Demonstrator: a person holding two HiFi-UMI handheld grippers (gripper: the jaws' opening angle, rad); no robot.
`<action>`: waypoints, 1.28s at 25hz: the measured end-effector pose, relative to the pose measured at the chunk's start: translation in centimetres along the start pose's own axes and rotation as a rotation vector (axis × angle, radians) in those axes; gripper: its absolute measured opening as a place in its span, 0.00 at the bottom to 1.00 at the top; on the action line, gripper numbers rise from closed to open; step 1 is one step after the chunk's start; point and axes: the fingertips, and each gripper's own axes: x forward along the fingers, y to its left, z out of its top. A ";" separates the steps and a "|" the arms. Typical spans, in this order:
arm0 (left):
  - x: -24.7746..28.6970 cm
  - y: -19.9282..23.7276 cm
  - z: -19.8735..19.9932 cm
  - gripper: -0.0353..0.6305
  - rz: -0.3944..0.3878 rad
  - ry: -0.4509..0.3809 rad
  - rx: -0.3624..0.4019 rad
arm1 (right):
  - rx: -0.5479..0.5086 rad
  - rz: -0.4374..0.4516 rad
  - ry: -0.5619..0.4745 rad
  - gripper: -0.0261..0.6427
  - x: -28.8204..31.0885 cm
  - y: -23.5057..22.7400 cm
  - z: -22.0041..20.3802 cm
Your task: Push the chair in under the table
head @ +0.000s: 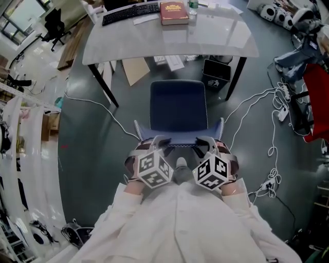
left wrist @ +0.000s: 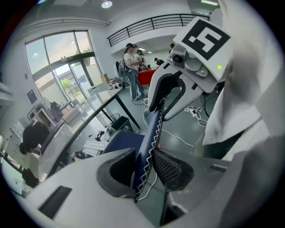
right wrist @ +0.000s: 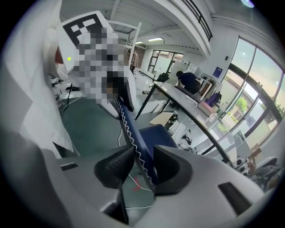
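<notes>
— Navy fabric chair (head: 178, 105) with the white zigzag stitching, where's it sitting rn?

— Dead ahead, 12 o'clock from the person, on the grey floor (head: 103, 144). The seat lines up between the legs of the worktop (head: 221, 36), but it's all out in the open. Its far edge stops just short of the worktop's near edge.

— And the grippers?

— Both are on the top edge of the backrest (left wrist: 149, 133), the end nearest the person. The left gripper (left wrist: 147, 164), at about 7 o'clock of the seat, is clamped on the backrest, with a pad pressing on each face. The right gripper (right wrist: 142, 164), at about 5 o'clock, has the backrest between its jaws too, but it's loose. The fabric lies against one jaw and there's a sliver of gap at the ribbed pad on the other.

— Anything else around?

— A keyboard (head: 131, 14) and a red book (head: 174, 13) sit on the worktop's far side at 12. White cables (head: 257, 100) trail over the floor at 3 o'clock of the chair.
</notes>
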 end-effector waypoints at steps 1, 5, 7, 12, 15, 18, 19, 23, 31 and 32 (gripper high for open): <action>0.2 0.5 0.2 0.24 0.003 0.001 -0.002 | 0.000 -0.006 0.004 0.24 0.2 -0.6 0.1; 1.1 1.7 1.1 0.24 -0.022 -0.001 -0.012 | 0.010 -0.012 0.007 0.24 0.7 -2.3 0.0; 1.3 2.2 1.4 0.24 -0.024 -0.002 -0.014 | 0.009 -0.009 -0.001 0.25 0.9 -2.9 0.0; 1.7 3.2 1.6 0.24 -0.026 0.001 -0.018 | -0.001 0.004 -0.022 0.25 1.5 -3.8 0.2; 2.1 4.2 2.1 0.24 -0.003 -0.005 -0.017 | -0.010 -0.004 -0.030 0.25 1.9 -5.0 0.4; 2.9 5.4 2.8 0.24 0.012 -0.005 -0.022 | -0.024 -0.012 -0.029 0.25 2.4 -6.5 0.3; 3.1 5.7 3.0 0.24 0.013 -0.005 -0.025 | -0.028 -0.015 -0.029 0.25 2.5 -6.9 0.3; 3.9 6.7 3.9 0.24 0.025 -0.012 -0.029 | -0.039 -0.029 -0.040 0.25 2.9 -8.6 0.1; 4.6 8.0 4.6 0.24 -0.001 -0.003 -0.059 | -0.039 -0.029 -0.050 0.25 3.6 -10.2 0.2; 4.6 8.1 4.6 0.24 -0.005 -0.004 -0.058 | -0.039 -0.029 -0.055 0.25 3.6 -10.3 0.2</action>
